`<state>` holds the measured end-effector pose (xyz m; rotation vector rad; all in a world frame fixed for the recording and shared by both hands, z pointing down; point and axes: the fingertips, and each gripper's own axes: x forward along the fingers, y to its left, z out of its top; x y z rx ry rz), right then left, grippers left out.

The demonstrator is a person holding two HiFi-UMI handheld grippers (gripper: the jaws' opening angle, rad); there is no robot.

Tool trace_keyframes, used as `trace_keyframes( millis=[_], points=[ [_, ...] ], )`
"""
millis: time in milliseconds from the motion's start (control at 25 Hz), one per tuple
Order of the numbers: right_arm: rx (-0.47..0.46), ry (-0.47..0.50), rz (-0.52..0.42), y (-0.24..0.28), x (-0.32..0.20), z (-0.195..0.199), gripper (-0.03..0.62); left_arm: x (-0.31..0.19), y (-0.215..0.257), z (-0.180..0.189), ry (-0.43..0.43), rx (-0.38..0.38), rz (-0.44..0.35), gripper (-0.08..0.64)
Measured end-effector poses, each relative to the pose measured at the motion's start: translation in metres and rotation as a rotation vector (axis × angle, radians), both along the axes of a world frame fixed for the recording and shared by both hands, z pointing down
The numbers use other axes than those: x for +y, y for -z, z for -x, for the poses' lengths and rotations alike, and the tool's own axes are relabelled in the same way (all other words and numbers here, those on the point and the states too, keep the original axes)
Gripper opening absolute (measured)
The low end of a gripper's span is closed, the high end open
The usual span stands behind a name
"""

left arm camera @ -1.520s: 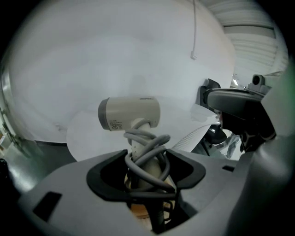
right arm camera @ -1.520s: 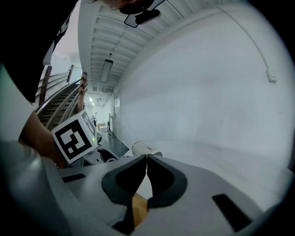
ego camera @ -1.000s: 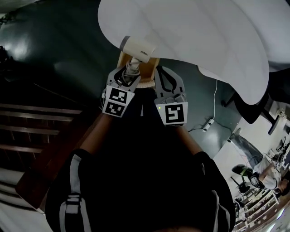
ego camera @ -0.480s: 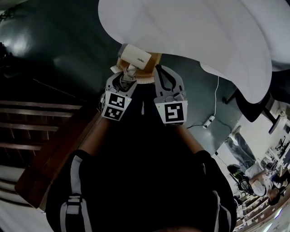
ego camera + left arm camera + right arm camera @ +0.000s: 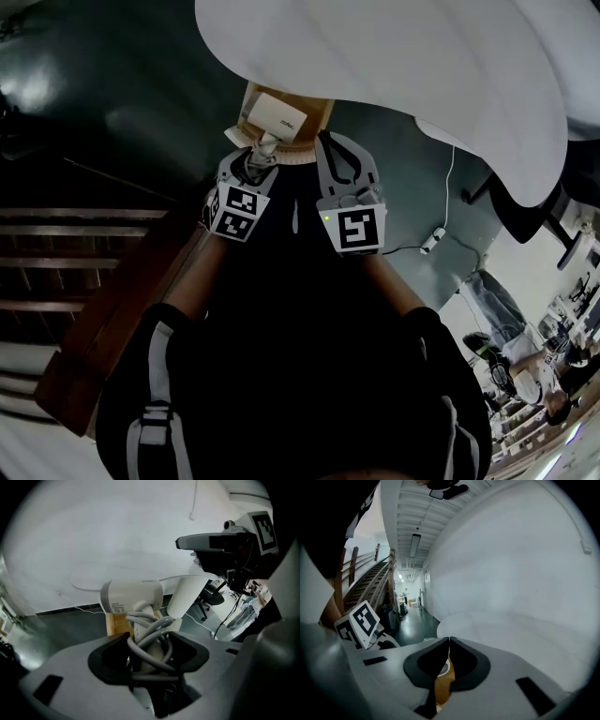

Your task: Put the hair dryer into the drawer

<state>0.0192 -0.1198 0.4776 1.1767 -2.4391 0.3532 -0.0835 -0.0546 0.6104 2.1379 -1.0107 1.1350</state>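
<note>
The white hair dryer hangs over the open wooden drawer under the white table's edge. My left gripper is shut on its handle, which has the grey cord wound round it. In the left gripper view the dryer's body lies crosswise above the jaws, with the drawer's wood behind it. My right gripper sits just right of the dryer, shut with nothing in it; its tips meet above the drawer.
The big white round tabletop overhangs the drawer. A white cylindrical table leg stands right of the dryer. Dark wooden stairs rise at the left. A cable and power strip lie on the dark floor at the right.
Both grippers have sunk and moved toward the drawer. The hair dryer, held throughout, now sits lower against the drawer's wood.
</note>
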Motion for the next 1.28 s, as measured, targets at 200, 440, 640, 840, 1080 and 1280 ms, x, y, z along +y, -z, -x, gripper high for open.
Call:
trace_keyframes(
  millis=[200, 440, 640, 840, 1080, 1280],
  points=[
    [0.007, 0.022, 0.031, -0.025, -0.002, 0.009, 0.026, -0.008, -0.024, 0.004, -0.046, -0.036, 0.046, 0.261],
    [0.020, 0.047, 0.013, -0.043, -0.007, 0.014, 0.026, -0.020, -0.042, 0.003, -0.088, -0.071, 0.129, 0.261],
    [0.049, 0.045, 0.051, -0.065, -0.009, 0.013, 0.025, -0.034, -0.055, 0.002, -0.127, -0.108, 0.205, 0.261],
    [0.064, 0.036, 0.060, -0.076, -0.015, 0.011, 0.026, -0.043, -0.070, 0.001, -0.154, -0.136, 0.289, 0.261],
    [0.055, -0.011, 0.076, -0.082, -0.019, 0.007, 0.026, -0.046, -0.088, 0.003, -0.180, -0.182, 0.384, 0.261],
    [0.058, -0.012, 0.107, -0.093, -0.020, 0.005, 0.026, -0.048, -0.098, 0.001, -0.164, -0.203, 0.469, 0.262]
  ],
)
